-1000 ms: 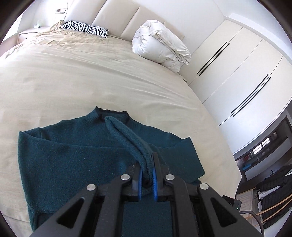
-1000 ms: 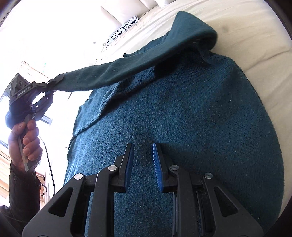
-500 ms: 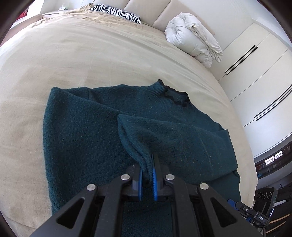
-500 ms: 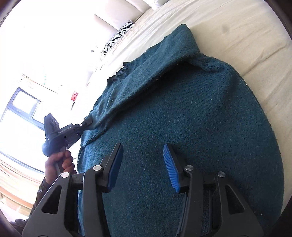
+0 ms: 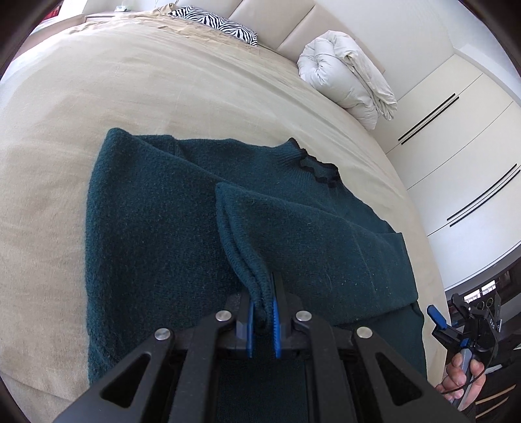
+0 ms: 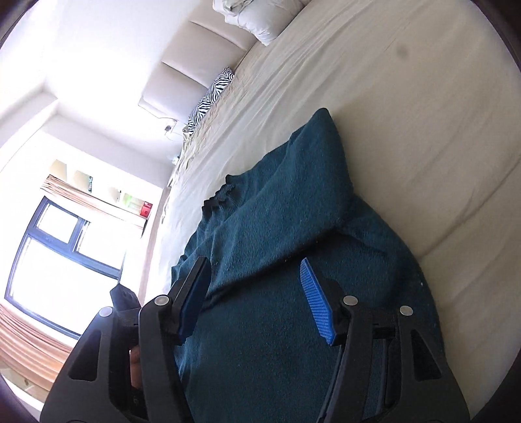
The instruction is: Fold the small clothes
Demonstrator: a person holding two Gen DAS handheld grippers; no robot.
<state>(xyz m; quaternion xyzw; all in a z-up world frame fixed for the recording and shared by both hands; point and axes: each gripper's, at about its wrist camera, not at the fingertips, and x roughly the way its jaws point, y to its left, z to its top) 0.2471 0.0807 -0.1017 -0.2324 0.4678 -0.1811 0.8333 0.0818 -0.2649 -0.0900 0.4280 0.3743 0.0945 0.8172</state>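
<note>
A dark teal knit sweater (image 5: 156, 240) lies flat on the beige bed (image 5: 162, 91), its frilled collar (image 5: 317, 167) toward the headboard. My left gripper (image 5: 261, 309) is shut on the cuff of a sleeve (image 5: 260, 227) that lies folded across the sweater's body. My right gripper (image 6: 257, 293) is open and empty, hovering low over the sweater (image 6: 293, 325); it also shows at the right edge of the left wrist view (image 5: 456, 325), held in a hand.
A rolled white duvet (image 5: 345, 78) and a zebra-print pillow (image 5: 215, 22) lie by the headboard. White wardrobe doors (image 5: 456, 136) stand on the right. A window (image 6: 55, 270) is beyond the bed's far side.
My left gripper has carried the sleeve down across the sweater's body and now holds it low. My right gripper has opened wider and drawn back toward the sweater's edge.
</note>
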